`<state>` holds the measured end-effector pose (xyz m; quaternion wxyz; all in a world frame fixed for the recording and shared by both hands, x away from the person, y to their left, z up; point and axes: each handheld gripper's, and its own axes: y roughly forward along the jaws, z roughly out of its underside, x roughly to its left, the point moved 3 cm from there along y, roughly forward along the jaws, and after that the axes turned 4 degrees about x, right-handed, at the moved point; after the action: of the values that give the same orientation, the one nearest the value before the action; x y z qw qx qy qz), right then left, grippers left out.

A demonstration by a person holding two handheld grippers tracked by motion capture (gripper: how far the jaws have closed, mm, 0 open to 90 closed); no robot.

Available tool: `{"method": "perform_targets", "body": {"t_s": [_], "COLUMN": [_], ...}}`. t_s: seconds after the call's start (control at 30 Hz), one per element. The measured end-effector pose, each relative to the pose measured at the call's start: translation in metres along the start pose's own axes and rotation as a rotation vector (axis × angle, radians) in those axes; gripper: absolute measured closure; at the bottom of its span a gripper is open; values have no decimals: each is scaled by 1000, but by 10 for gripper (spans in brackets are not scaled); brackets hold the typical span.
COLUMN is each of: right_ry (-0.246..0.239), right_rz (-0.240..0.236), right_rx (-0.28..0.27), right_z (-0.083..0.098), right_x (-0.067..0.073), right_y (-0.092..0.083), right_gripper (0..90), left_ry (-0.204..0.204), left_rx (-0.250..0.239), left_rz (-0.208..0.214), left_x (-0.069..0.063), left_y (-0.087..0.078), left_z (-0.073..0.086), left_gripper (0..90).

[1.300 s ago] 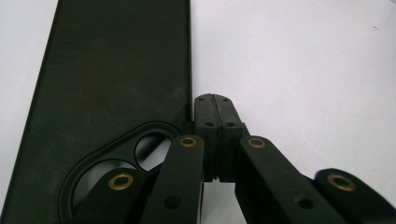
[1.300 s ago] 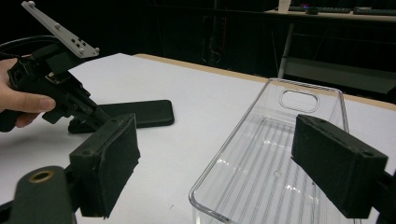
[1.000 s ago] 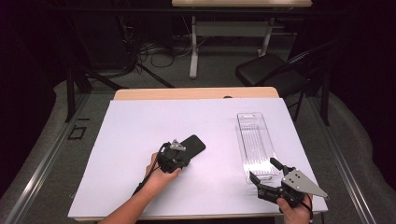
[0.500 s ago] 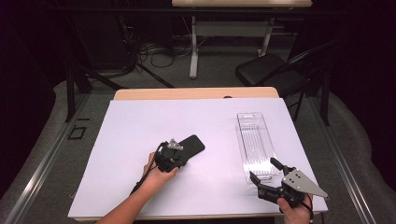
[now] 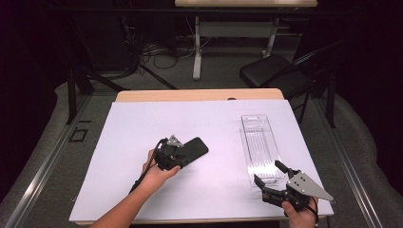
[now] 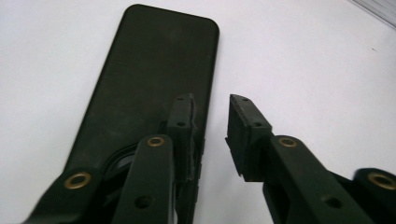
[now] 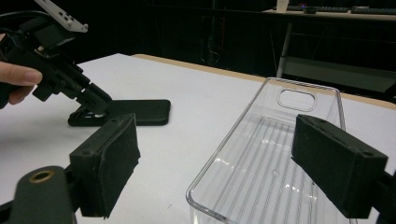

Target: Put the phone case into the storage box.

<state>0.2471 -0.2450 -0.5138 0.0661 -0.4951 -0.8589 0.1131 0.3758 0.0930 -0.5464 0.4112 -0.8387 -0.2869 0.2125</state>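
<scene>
One table (image 5: 142, 199) carries everything here, its top covered by one white sheet (image 5: 214, 123). On it lie two flat things – one clear case (image 5: 260, 147) toward the right, open side up, and one black phone (image 5: 192, 150) near the middle, lying face down. There are two grippers, one in each hand. The left gripper (image 5: 177, 160) sits at the phone's near end; its jaws have just been opening and now stand a little apart – in the left gripper view one jaw rests over the phone's (image 6: 149, 84) edge, the other over bare sheet, and nothing is clamped between them. The right gripper (image 5: 271, 176) rests at the near end of the case, its jaws spread wide, holding nothing; the case's (image 7: 261, 172) near rim lies between them, untouched.
</scene>
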Motion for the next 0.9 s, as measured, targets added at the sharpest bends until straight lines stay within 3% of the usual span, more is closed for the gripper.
{"method": "perform_targets", "body": {"t_s": [0.13, 0.23, 0.37, 0.43, 0.57, 0.77, 0.9], "right_ry": [0, 0, 2, 1, 2, 1, 4], "right_rz": [1, 1, 0, -1, -2, -1, 1], "right_rx": [7, 7, 6, 5, 4, 5, 7], "right_z": [0, 0, 1, 0, 0, 0, 0], "right_x": [0, 0, 0, 0, 0, 0, -1], "right_y": [0, 0, 0, 1, 1, 1, 0], "right_gripper": [140, 141, 140, 140, 140, 140, 140], "left_ry": [2, 14, 11, 14, -17, -24, -26], "left_rx": [25, 46, 45, 53, 103, 110, 110], "left_rz": [-15, 9, 10, 30, 68, 41, 46], "left_x": [6, 8, 10, 12, 18, 25, 29], "left_y": [-1, 0, -1, -2, -5, -10, -13], "left_z": [-3, -4, -6, -8, -12, -17, -22], "left_gripper": [611, 571, 523, 487, 385, 215, 151]}}
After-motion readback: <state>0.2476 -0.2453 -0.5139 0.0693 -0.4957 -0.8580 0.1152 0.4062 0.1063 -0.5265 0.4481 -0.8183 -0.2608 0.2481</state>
